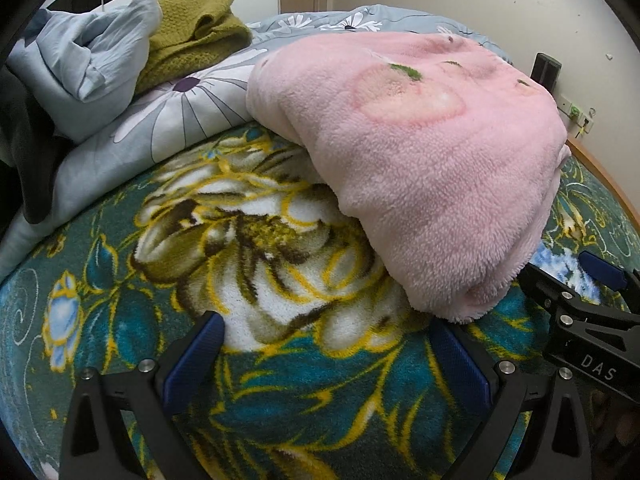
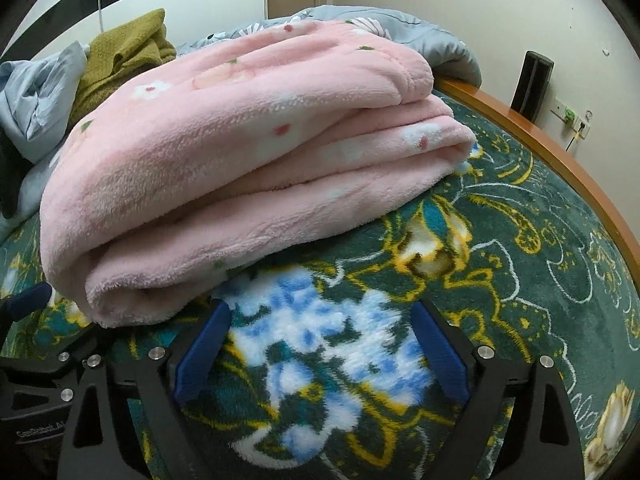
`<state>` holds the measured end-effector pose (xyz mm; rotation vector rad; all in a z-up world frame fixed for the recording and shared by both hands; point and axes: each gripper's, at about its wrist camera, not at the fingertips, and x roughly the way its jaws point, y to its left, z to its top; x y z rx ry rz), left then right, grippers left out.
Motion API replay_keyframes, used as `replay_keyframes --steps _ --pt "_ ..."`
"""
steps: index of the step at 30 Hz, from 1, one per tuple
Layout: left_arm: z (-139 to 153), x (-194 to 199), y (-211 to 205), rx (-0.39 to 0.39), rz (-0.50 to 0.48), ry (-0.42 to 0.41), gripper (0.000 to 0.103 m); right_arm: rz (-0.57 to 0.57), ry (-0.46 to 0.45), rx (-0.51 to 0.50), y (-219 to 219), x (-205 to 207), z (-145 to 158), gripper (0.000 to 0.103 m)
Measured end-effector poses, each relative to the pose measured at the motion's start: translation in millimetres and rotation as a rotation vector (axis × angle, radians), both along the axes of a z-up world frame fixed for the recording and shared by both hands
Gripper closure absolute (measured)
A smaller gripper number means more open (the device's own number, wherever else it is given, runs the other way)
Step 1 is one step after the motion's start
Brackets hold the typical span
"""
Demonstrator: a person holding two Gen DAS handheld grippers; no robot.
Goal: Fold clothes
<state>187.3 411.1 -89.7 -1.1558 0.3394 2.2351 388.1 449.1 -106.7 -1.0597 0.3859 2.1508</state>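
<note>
Left wrist view. Our left gripper [image 1: 328,350] hangs over the floral blanket [image 1: 120,304], jaws spread wide, nothing between the pads. The pink fleece [image 1: 420,168] lies folded on that blanket, its rounded fold end just beside the gripper's right-hand finger; we cannot tell whether pad and pile touch. The right gripper [image 1: 560,276] shows at the right edge, close to the same end of the fleece. Further back: a grey garment [image 1: 84,60] and an olive knit [image 1: 192,36], both crumpled on a flowered duvet [image 1: 180,116].

Right wrist view. The right gripper [image 2: 320,340] is also wide open and empty, over a blue flower in the blanket. The fleece [image 2: 224,184] sits ahead and left in stacked layers; the near roll ends just short of the left finger. The layers stagger at the far right corner.

Judgement: this piece looks folded and let go. To do the step well, we would leave the stack undisturbed and clear the fleece end without snagging the pile. Any squaring should be by pressing the top, not pinching one layer. The grey garment seems the likely next piece.
</note>
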Motion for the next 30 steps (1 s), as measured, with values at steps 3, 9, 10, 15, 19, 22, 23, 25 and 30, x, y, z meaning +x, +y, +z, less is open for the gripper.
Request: replay_keyframes --steps 3,9,10,15,19,22,23,25,30 --pt "0 4 0 0.002 0.0 0.0 0.0 0.003 0.002 -0.001 -6 0 2 0.009" --pt "-1 6 0 0.001 -0.001 0.003 0.0 0.012 -0.001 -0.001 -18 -1 6 0.004" --pt "-1 8 0 0.001 -0.003 0.003 0.0 0.013 -0.002 0.0 -21 -1 6 0.004" --pt "-1 11 2 0.001 -0.001 0.004 0.0 0.014 -0.002 0.0 -32 -1 11 0.004" --pt "0 9 -1 0.005 -0.004 0.002 0.0 0.014 -0.003 0.001 -42 0 16 0.004" --pt "1 6 -4 0.007 -0.008 0.0 0.0 0.014 -0.004 0.001 -44 0 17 0.004" --pt "2 5 -5 0.007 -0.007 0.001 0.0 0.014 -0.004 0.001 -43 0 18 0.004" --pt "3 4 -5 0.008 -0.007 0.001 0.0 0.014 -0.004 0.001 -43 1 19 0.004" --pt "4 3 -6 0.008 -0.005 0.001 0.0 0.015 -0.004 0.0 -38 2 19 0.004"
